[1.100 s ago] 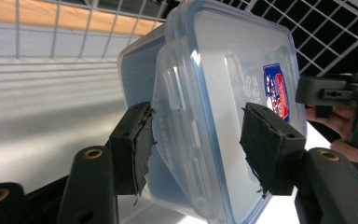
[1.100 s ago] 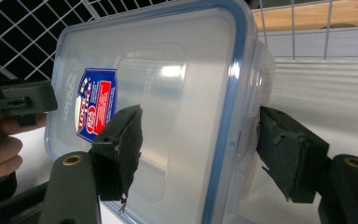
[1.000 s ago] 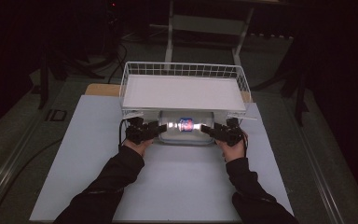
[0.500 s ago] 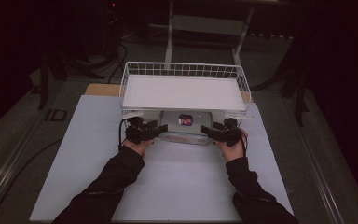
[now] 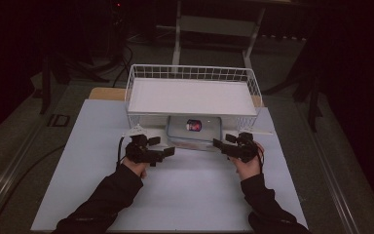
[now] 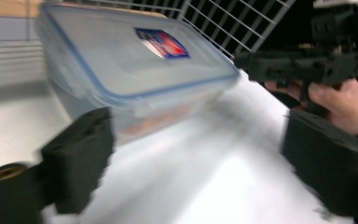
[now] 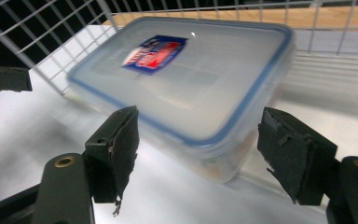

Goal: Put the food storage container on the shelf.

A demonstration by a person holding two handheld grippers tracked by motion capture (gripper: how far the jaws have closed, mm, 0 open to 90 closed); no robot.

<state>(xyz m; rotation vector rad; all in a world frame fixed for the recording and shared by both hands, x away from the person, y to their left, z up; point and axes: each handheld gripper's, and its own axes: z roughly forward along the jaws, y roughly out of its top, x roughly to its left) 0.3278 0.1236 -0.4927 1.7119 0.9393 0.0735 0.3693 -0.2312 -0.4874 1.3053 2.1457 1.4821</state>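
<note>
Nearest, on the pale worktop, held the left gripper and the right gripper low and pointed inward toward each other, jaws of both wide apart and clamped on nothing. Looked along the left jaws at the lidded container, close beyond one jaw but apart from it, with the other gripper and its hand across the way. Found the same from the right gripper view, with the container ahead between the spread jaws and touched by neither. Placed the container flat on the worktop, between the two grippers and a little past them, lid on, red-and-blue label up, far part tucked beneath the raised wire basket. Judged the step a two-sided handling of the container at the basket's mouth, whether a take or a release could not be told. Reckoned any next grip needed both pairs of jaws brought evenly against the container's ends, low enough to clear the basket's front wires.
</note>
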